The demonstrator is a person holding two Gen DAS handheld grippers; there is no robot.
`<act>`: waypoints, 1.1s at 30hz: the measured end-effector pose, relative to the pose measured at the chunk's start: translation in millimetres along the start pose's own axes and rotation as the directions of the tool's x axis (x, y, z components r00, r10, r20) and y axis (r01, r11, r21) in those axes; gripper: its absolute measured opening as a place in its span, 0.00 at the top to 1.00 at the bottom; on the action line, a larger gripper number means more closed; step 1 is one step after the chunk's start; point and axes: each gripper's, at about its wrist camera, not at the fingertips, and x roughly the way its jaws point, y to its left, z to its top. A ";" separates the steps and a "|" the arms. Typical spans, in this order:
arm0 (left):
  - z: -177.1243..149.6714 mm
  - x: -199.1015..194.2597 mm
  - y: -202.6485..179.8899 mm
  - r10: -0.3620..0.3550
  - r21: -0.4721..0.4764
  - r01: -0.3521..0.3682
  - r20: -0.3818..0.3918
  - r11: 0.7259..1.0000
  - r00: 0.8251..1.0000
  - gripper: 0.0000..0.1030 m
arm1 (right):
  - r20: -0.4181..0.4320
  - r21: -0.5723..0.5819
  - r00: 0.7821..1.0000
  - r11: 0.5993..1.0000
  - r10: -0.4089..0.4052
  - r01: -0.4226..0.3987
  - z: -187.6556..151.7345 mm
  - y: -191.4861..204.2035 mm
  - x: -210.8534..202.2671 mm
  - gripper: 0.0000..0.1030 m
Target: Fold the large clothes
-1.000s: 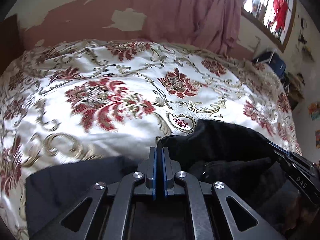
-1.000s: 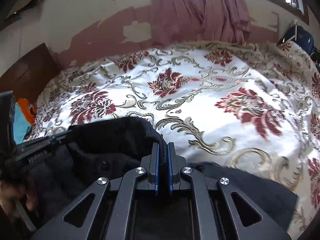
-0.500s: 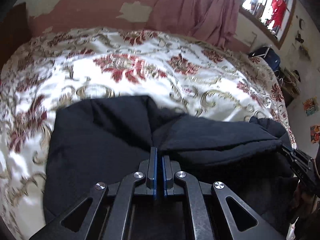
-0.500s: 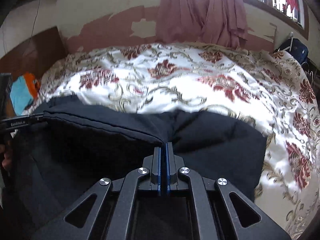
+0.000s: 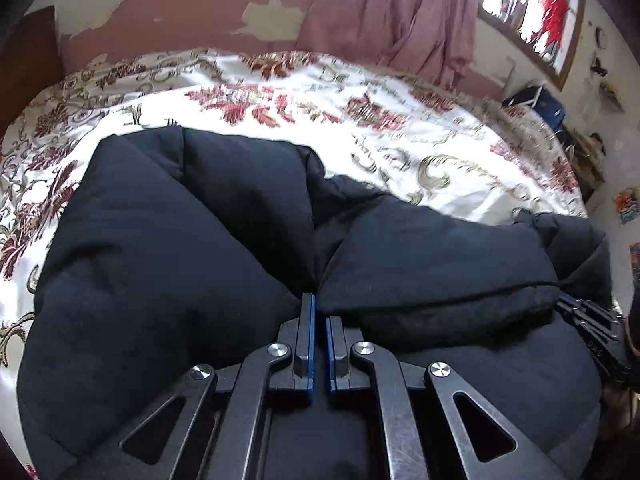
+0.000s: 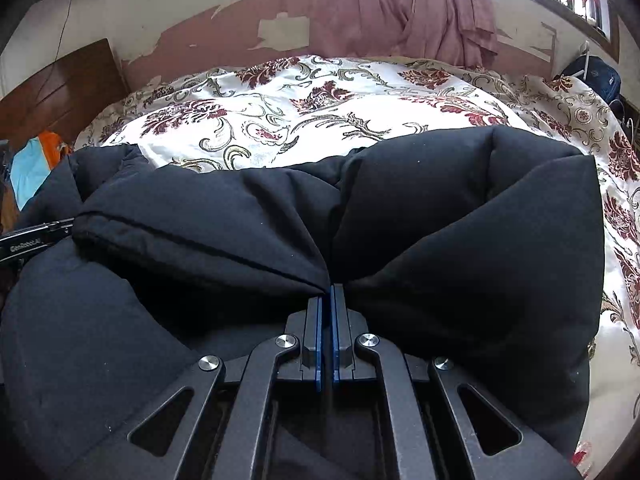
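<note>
Black padded jacket (image 5: 168,264) on floral bedspread (image 5: 400,148); left hand-held gripper (image 5: 319,312) and right hand-held gripper (image 6: 326,300) each pinch its folded edge.

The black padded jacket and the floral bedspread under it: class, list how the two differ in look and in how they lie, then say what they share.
1. The black padded jacket is plain and dark; the floral bedspread is pale with red flowers and gold scrolls.
2. The jacket is puffy and bunched into folds; the bedspread lies spread out.
3. The jacket's edge is pinched; the bedspread is not gripped.
Both are fabric, on the bed.
</note>
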 end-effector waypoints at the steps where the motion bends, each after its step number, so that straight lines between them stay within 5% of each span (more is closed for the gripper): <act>1: 0.2 -8.6 0.5 -0.017 -0.001 0.017 0.020 1.000 1.000 0.93 | 0.002 0.000 1.000 1.000 -0.001 0.001 0.5 0.5 -0.5 0.97; 11: 17.7 -68.7 -33.4 -0.159 0.089 0.146 0.165 0.985 0.973 0.90 | 0.024 -0.021 1.000 1.000 -0.014 0.015 -0.4 3.6 -7.6 0.97; 15: 36.7 -35.0 -58.2 -0.191 0.057 0.186 0.094 0.981 0.977 0.90 | 0.025 -0.025 1.000 1.000 -0.016 0.017 0.7 3.7 -9.6 0.97; 18: 32.7 11.8 -67.6 -0.164 0.060 0.167 -0.054 0.984 0.985 0.90 | 0.025 -0.026 1.000 1.000 0.006 -0.006 5.0 3.3 -21.5 0.97; 25: 14.7 22.0 -46.3 -0.254 -0.002 0.254 -0.033 0.967 0.967 0.90 | 0.072 0.018 0.982 0.984 0.174 -0.176 50.9 -6.2 -69.6 0.94; 31: 10.6 23.2 -45.2 -0.262 0.015 0.262 -0.042 0.965 0.964 0.90 | -0.126 0.126 0.944 0.949 0.305 -0.290 71.7 21.2 -0.1 0.92; 33: 10.2 26.6 -42.0 -0.267 0.017 0.268 -0.064 0.963 0.962 0.90 | -0.236 0.105 0.932 0.961 0.274 -0.255 59.9 32.2 25.3 0.92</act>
